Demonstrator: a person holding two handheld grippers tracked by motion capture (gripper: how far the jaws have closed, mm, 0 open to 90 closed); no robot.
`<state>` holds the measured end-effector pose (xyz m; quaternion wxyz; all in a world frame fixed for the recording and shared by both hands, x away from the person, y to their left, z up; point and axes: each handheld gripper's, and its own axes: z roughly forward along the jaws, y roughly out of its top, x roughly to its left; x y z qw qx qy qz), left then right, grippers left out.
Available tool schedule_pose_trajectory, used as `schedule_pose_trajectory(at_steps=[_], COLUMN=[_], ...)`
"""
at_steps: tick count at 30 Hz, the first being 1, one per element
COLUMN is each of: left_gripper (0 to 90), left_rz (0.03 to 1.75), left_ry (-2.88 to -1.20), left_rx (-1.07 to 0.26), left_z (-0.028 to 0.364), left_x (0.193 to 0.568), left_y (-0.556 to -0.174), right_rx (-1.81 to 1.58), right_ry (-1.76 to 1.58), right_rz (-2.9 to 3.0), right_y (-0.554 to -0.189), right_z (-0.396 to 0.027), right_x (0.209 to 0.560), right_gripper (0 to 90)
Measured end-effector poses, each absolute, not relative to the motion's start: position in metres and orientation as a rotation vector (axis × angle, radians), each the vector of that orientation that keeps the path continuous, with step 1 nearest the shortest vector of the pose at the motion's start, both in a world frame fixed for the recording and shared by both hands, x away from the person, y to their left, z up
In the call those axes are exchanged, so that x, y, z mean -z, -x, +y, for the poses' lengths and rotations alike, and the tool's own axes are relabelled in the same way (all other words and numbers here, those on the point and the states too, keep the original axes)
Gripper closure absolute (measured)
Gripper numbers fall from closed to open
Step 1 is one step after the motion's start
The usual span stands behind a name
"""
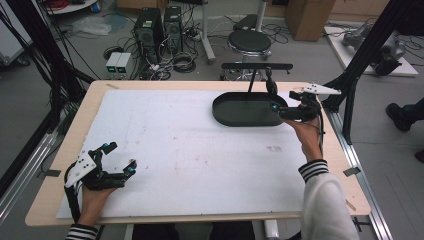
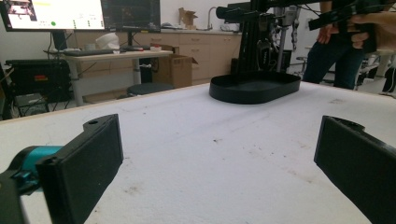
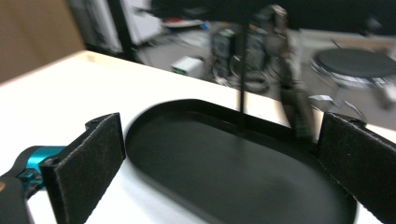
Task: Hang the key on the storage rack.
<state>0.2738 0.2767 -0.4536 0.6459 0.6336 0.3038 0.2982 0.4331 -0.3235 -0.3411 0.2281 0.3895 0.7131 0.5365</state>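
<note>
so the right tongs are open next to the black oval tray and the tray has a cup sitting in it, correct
Not quite. The right tongs are open beside the black oval tray, but the tray holds no cup: its floor is bare. The right gripper view looks straight into it, and the high view shows the same.

We see a black oval tray [image 1: 248, 111], white table cover [image 1: 190, 150], tan wood table [image 1: 50, 195] edge, black grippers with teal accents, and black-and-white striped sleeve cuffs [image 1: 313, 169].
</note>
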Motion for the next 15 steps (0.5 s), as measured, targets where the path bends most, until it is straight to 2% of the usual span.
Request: schedule_pose_trajectory(at_steps=[9, 15], left_gripper=[1.7, 1.7], left_rz=[0.69, 0.69], left_ry=[-1.45, -1.445], left_rx=[-0.686, -0.687], left_z=[0.276, 0.276], left_x=[0.453, 0.454], left_y=[-0.274, -0.274], right_rx=[-1.574, -1.671], right_ry=[-0.863, -0.757], right_rz=[2.014, 1.955], right_y=[-0.371, -0.339], right_z=[-0.326, -0.334], right_x=[0.35, 0.378], right_gripper=[0.3, 0.3])
